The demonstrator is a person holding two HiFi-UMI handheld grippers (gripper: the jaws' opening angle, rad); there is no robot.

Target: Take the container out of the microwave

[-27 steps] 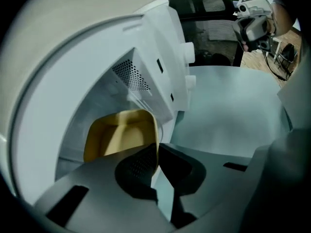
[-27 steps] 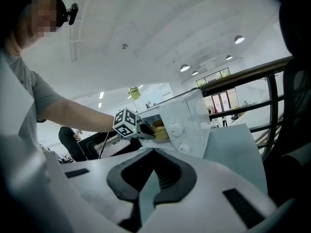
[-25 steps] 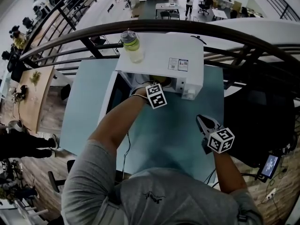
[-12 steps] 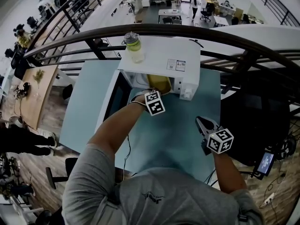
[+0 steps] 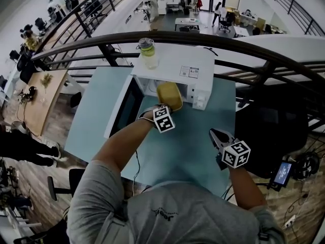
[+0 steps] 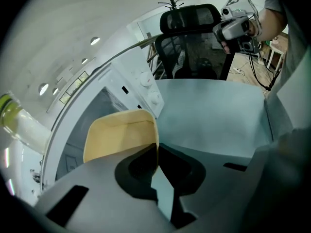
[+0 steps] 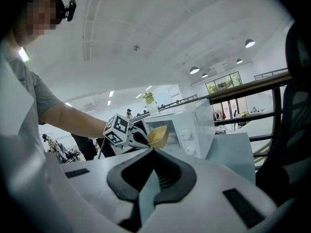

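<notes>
Pale blue table (image 5: pixel 193 151) beside a dark curved railing (image 5: pixel 264 47), open office floor far below. On the table, white microwave (image 5: pixel 203 70), door (image 5: pixel 124 105) standing open to the left, dials on the right of its front. On its top, near the left corner, upright clear bottle (image 5: pixel 147 52) with yellow-green contents. Just in front of the open cavity and clear of the table, yellow container (image 5: pixel 169 95), one thin wall pinched tight between the jaws of the left gripper (image 6: pixel 156 147), one jaw inside, one outside. Over the table's right part, well apart from microwave and container, right gripper (image 7: pixel 153 152), jaws pressed together on nothing, aimed toward the microwave.
</notes>
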